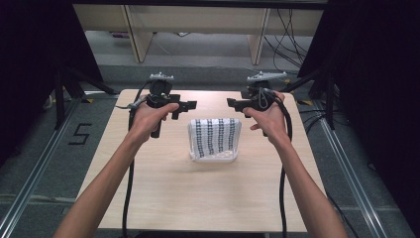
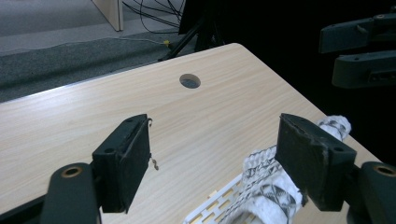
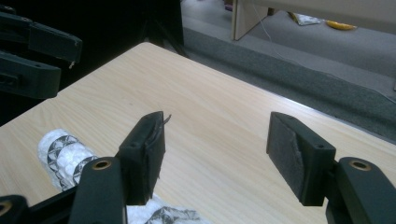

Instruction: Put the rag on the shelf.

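Two forearms reach in from below, each hand holding a claw. Left claw (image 1: 184, 105) and right claw (image 1: 235, 104) both stand released, gripping nothing. Between them, a folded patterned towel (image 1: 214, 139) lies mid-surface (image 1: 198, 198) in a white tray (image 1: 218, 157).

Folded cloth (image 1: 215, 138) on small slatted tray (image 1: 225, 158), near table (image 1: 198, 198) centre, slightly toward far side. Left gripper (image 1: 184, 106) above table left of cloth, right gripper (image 1: 233, 103) right of cloth — tips face each other over far edge of cloth, well apart from one another. Round hole (image 2: 190, 80) in tabletop beyond cloth, near far edge. Cables (image 1: 130, 198) trail back along both table sides — toward near edge. Floor behind table, desk legs (image 1: 136, 34) farther back.
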Tool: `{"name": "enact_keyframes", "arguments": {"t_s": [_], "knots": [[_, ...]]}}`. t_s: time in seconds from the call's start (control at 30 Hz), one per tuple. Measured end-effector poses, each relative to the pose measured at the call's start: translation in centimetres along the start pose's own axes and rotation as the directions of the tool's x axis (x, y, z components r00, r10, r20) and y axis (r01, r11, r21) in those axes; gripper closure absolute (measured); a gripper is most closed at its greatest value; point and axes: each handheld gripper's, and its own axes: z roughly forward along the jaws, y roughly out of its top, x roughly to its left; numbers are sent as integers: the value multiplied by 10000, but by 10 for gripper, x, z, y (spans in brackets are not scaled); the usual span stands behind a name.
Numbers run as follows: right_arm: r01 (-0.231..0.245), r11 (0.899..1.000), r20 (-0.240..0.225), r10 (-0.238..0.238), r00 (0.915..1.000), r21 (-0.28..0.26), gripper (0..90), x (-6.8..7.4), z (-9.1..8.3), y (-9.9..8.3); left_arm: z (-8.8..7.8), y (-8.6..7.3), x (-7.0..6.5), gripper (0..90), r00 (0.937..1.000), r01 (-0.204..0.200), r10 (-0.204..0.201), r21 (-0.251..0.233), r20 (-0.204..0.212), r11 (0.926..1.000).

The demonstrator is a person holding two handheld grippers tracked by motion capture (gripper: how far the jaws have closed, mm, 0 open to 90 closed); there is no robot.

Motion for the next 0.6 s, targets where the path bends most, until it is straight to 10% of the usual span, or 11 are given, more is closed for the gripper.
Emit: {"name": "enact_keyframes", "arguments": {"t_s": [0.6], "knots": [[12,9997,-182,-16,9998,-242,375,-1,-15,-10,-18,-14,-8,239,9991,-50,60,-234,429,9997]]}}
